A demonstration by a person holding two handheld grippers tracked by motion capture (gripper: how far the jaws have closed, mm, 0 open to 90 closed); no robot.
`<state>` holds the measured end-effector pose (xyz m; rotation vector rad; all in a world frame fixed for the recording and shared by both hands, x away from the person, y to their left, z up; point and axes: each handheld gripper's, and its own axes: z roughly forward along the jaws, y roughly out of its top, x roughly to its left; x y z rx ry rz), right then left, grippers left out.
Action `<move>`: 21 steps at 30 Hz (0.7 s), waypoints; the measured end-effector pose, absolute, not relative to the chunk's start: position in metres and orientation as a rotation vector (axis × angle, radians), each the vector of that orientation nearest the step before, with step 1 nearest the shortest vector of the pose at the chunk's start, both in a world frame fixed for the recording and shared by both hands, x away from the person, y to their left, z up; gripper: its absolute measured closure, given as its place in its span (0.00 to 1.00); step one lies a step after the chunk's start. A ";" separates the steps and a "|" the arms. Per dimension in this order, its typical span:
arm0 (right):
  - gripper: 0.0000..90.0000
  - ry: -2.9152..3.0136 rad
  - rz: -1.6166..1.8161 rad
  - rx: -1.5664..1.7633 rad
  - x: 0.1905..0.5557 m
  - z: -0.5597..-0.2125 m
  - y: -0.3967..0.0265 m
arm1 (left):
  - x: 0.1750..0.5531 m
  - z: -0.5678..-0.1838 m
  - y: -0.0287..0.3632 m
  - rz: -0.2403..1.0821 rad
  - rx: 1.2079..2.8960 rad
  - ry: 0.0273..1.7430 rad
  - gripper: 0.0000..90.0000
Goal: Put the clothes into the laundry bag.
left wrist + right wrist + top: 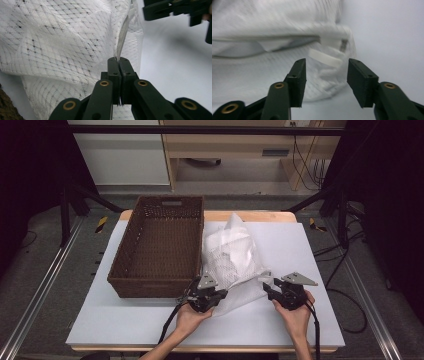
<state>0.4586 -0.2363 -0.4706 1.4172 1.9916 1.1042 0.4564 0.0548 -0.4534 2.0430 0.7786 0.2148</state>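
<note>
White table at centre frame carries a mesh laundry bag beside the wicker basket. Left tongs clench its edge tape to anchor it; right tongs, released, gape just beside its corner loop.

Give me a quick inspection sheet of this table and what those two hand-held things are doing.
Surface: white table top on a wooden board.
Job's things: white mesh bag, crumpled beside the wicker basket.
Clutter: nothing seen.
Grippers: left tool shut on the bag's edge; right tool open, nothing between its jaws, facing the bag's strap.
Cables: black cables trail from both tools.
Surroundings: metal frame, grey floor, wooden furniture behind.
</note>
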 end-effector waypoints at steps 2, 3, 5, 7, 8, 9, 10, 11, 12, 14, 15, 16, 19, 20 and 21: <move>0.58 2.003 1.040 1.439 0.468 -0.480 -0.235 | 0.457 -0.453 0.056 0.218 2.040 0.781 0.98; 0.60 2.017 1.037 1.457 0.472 -0.483 -0.234 | 0.457 -0.453 0.056 0.217 2.040 0.781 0.98; 0.72 2.049 0.989 1.435 0.475 -0.486 -0.230 | 0.458 -0.453 0.056 0.219 2.041 0.784 0.98; 0.92 2.058 0.961 1.409 0.471 -0.485 -0.229 | 0.457 -0.453 0.056 0.219 2.042 0.783 0.98; 0.96 2.067 0.966 1.416 0.469 -0.483 -0.230 | 0.457 -0.453 0.056 0.217 2.042 0.783 0.98; 0.97 2.067 0.959 1.414 0.466 -0.481 -0.232 | 0.457 -0.453 0.056 0.216 2.043 0.783 0.98; 0.97 2.070 0.971 1.421 0.463 -0.479 -0.235 | 0.457 -0.453 0.056 0.220 2.043 0.783 0.98; 0.98 2.083 0.990 1.421 0.458 -0.476 -0.238 | 0.457 -0.453 0.056 0.220 2.044 0.784 0.98; 0.97 2.079 0.995 1.424 0.452 -0.473 -0.240 | 0.457 -0.453 0.056 0.219 2.046 0.784 0.98; 0.97 2.090 1.019 1.407 0.437 -0.469 -0.248 | 0.457 -0.453 0.056 0.225 2.054 0.781 0.98; 0.96 2.100 1.019 1.408 0.430 -0.468 -0.253 | 0.458 -0.454 0.055 0.219 2.060 0.780 0.98; 0.95 2.098 1.019 1.422 0.426 -0.470 -0.258 | 0.458 -0.456 0.054 0.216 2.068 0.778 0.98; 0.83 2.080 0.954 1.449 0.424 -0.476 -0.268 | 0.455 -0.460 0.047 0.230 2.097 0.766 0.98; 0.81 2.073 0.973 1.455 0.424 -0.475 -0.270 | 0.454 -0.461 0.046 0.244 2.106 0.757 0.98; 0.78 2.058 1.001 1.452 0.424 -0.473 -0.271 | 0.453 -0.462 0.044 0.251 2.115 0.749 0.97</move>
